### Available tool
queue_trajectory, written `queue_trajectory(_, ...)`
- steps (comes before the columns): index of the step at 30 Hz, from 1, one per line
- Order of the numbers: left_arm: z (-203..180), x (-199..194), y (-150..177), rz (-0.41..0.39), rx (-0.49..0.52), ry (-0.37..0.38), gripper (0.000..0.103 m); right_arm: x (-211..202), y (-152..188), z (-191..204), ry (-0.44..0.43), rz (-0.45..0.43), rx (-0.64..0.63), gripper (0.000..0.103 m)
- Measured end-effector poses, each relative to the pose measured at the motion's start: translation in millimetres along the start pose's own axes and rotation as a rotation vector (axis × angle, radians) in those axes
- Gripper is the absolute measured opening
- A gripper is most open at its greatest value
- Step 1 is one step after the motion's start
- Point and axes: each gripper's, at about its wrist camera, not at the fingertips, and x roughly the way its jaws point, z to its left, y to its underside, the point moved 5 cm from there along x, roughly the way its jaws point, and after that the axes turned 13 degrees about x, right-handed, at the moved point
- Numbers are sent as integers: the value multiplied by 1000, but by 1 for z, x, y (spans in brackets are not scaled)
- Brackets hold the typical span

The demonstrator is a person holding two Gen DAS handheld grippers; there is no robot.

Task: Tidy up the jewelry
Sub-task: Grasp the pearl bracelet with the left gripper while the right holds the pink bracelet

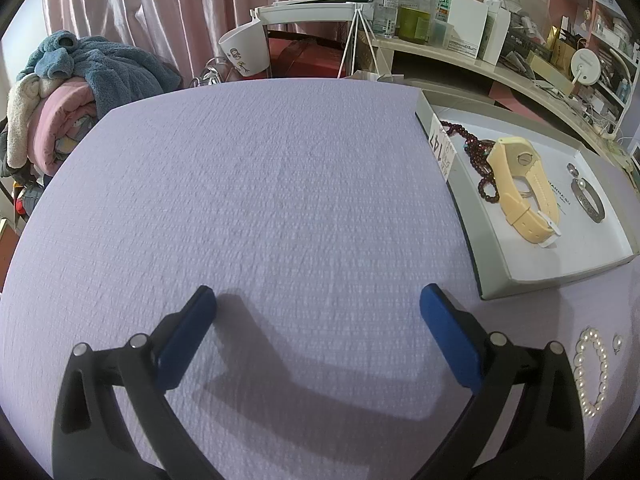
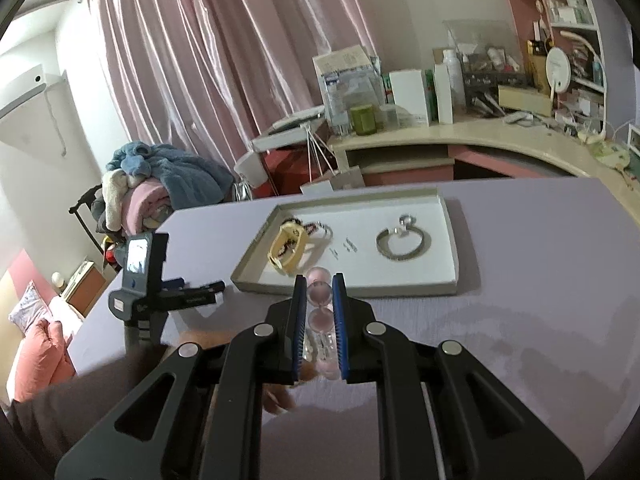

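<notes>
My right gripper (image 2: 319, 280) is shut on a bracelet of pink and clear beads (image 2: 320, 322), held just in front of the grey tray's near rim (image 2: 400, 292). In the tray lie a cream watch (image 2: 286, 250) and a silver bangle (image 2: 402, 242). My left gripper (image 1: 318, 296) stands open and holds nothing, low over the lavender table (image 1: 260, 180), left of the tray (image 1: 496, 280). That view also shows the cream watch (image 1: 520, 184), a dark red bead necklace (image 1: 472, 144) and the bangle (image 1: 588, 200). A pearl bracelet (image 1: 592, 376) and a small pearl piece (image 1: 618, 342) lie on the table near the left gripper's right finger.
A curved desk (image 2: 460, 136) crowded with bottles and boxes runs behind the table. A heap of blankets (image 1: 72, 96) sits at the far left, before pink curtains. A white cup (image 1: 244, 52) hangs beyond the table's far edge. A numbered paper tag (image 1: 440, 144) leans on the tray's left wall.
</notes>
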Motion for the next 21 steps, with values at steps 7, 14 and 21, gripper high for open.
queue_trajectory(7, 0, 0, 0, 0, 0, 0, 101, 8, 11, -10, 5, 29, 36, 14)
queue_trajectory(14, 0, 0, 0, 0, 0, 0, 101, 4, 10, -16, 27, 17, 32, 14)
queue_trajectory(21, 0, 0, 0, 0, -1, -1, 101, -1, 1, -31, 74, -12, 32, 14)
